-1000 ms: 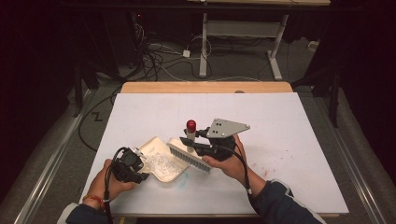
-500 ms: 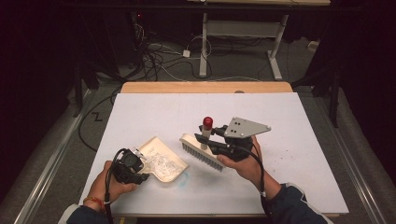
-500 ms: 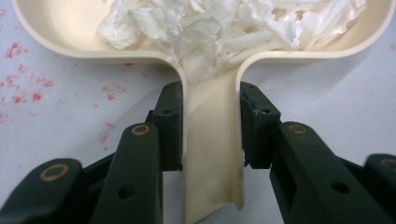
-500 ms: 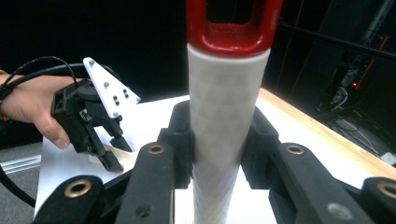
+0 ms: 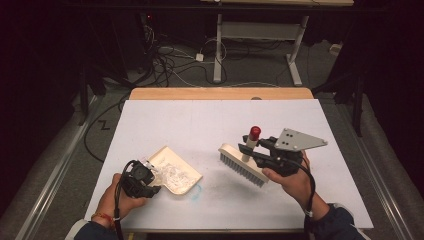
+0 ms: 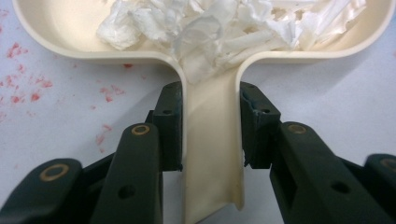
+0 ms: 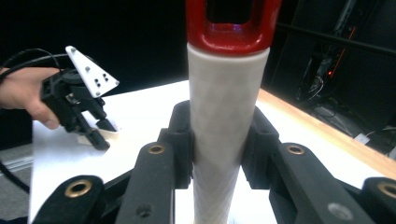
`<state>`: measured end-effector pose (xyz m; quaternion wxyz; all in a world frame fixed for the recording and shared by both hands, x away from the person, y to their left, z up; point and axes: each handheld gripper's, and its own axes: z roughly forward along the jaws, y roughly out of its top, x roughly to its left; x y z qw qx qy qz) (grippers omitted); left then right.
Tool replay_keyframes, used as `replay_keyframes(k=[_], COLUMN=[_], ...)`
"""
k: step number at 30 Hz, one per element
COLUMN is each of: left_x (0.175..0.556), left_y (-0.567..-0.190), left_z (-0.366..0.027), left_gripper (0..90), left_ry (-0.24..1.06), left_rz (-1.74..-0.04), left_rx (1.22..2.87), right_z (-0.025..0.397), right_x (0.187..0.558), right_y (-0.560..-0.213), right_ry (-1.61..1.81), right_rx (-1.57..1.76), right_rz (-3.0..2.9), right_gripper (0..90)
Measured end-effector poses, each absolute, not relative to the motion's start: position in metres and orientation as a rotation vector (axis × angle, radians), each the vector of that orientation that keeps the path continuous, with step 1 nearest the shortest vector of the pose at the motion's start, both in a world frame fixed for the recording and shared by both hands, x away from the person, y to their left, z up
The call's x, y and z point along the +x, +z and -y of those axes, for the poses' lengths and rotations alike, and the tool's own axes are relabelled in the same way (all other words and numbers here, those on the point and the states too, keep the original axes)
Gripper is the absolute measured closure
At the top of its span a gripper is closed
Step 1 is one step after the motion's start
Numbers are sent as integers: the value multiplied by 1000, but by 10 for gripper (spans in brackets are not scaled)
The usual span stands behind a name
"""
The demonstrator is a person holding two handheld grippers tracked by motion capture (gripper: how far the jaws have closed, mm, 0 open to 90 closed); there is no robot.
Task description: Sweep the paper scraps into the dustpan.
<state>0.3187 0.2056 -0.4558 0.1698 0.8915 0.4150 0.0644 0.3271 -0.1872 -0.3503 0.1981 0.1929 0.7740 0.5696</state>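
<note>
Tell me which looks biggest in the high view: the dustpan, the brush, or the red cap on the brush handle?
1. The dustpan and the brush look about alike, so I would not rank them; a gripper hides part of the dustpan's handle.
2. The red cap looks smallest by far.

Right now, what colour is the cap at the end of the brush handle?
Red, atop a white brush handle; the cap shows best in the right gripper view, where the right gripper clamps the handle.

brush handle [image 7: 227, 116] cropped top and bottom, dustpan [image 6: 205, 70] rim cropped, scraps perhaps paper
</note>
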Motion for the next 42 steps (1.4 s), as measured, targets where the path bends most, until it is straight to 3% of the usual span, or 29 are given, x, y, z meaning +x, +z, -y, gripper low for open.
replay_keyframes(k=[28,42], left_x=[327,332], left_y=[-460,-464], left_z=[-206,-214], left_gripper=[633,617], left_ry=[217,272], left_rz=[-1250,-1398], left_rx=[2418,2274], right_z=[294,317], right_x=[307,302], right_y=[-350,-346], right_ry=[1526,1544], right_rx=[655,641], right_rz=[-2244,-2322], right_gripper=[703,702])
